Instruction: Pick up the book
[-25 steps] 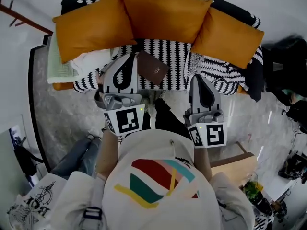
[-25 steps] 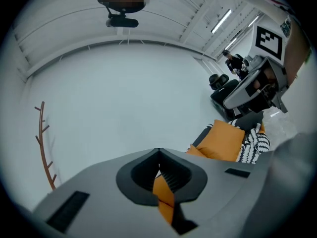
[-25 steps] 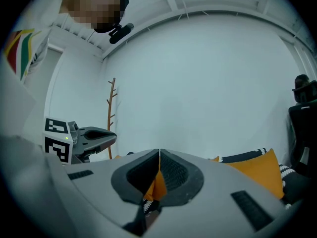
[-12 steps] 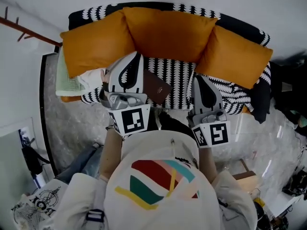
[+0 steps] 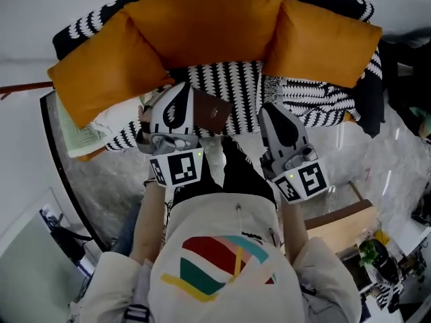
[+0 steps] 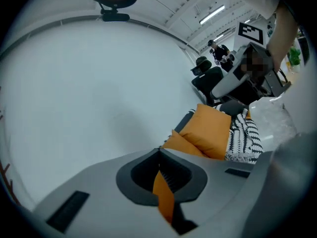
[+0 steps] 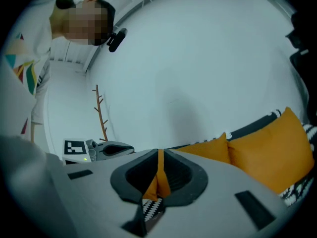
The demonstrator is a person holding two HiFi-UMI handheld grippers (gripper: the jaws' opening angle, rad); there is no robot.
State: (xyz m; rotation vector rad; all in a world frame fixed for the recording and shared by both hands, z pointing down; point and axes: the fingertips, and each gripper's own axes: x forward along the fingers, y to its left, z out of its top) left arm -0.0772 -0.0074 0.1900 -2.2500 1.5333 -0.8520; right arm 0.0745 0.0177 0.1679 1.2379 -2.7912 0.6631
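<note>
A brown book (image 5: pixel 214 113) lies flat on the striped seat of the sofa (image 5: pixel 232 83), in front of the middle orange cushion (image 5: pixel 202 25). My left gripper (image 5: pixel 182 86) hangs just left of the book and covers its left edge; its jaws meet at the tips with nothing between them (image 6: pixel 159 152). My right gripper (image 5: pixel 269 108) is shut too, to the right of the book and apart from it, over the seat's front edge. Through its closed jaws (image 7: pixel 159 151) only cushions and striped cover show. The book is in neither gripper view.
Two more orange cushions (image 5: pixel 94 73) (image 5: pixel 323 39) flank the middle one. White bedding (image 5: pixel 118 118) and a green folded blanket (image 5: pixel 75 136) lie at the sofa's left end. A wooden box (image 5: pixel 343 222) stands on the marble floor at the right. Dark items (image 5: pixel 401 79) sit right of the sofa.
Both grippers have come down and forward toward the sofa seat. The left one now overlaps the book's left edge. The book has not moved on the seat.
</note>
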